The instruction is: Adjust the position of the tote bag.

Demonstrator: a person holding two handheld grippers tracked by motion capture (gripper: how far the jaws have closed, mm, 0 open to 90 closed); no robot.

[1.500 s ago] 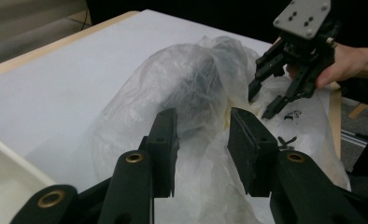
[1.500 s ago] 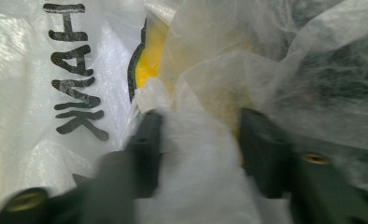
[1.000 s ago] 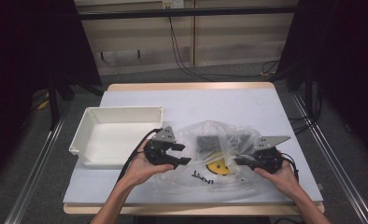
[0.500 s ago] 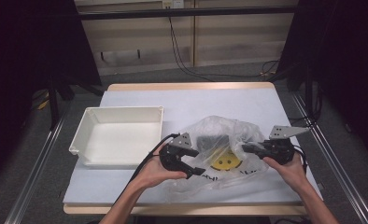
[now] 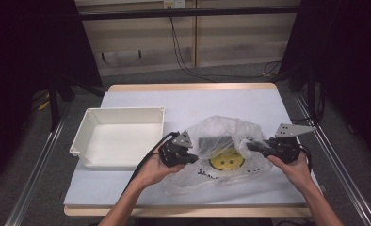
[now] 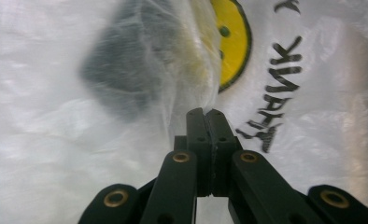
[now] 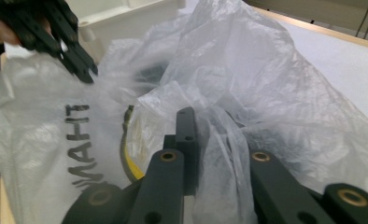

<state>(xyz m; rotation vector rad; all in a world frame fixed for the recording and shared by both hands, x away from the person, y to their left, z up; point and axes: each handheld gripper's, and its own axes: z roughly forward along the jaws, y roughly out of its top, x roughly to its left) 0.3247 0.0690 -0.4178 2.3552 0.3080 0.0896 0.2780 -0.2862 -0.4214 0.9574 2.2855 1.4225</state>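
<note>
On the white table cover, right of centre, lay a clear plastic bag, crumpled and puffed up, printed with a yellow smiley face and black "THANK" lettering; a dark item showed through the film inside. Left gripper: at the bag's left edge, jaws just closed, pressed together on a fold of the film, as the left gripper view showed. Right gripper: at the bag's right edge, jaws clamped on a bunched fold of the plastic, which filled the gap between them in the right gripper view. Left of the bag, just beside it, stood a white rectangular tray, near the table's left edge.
</note>
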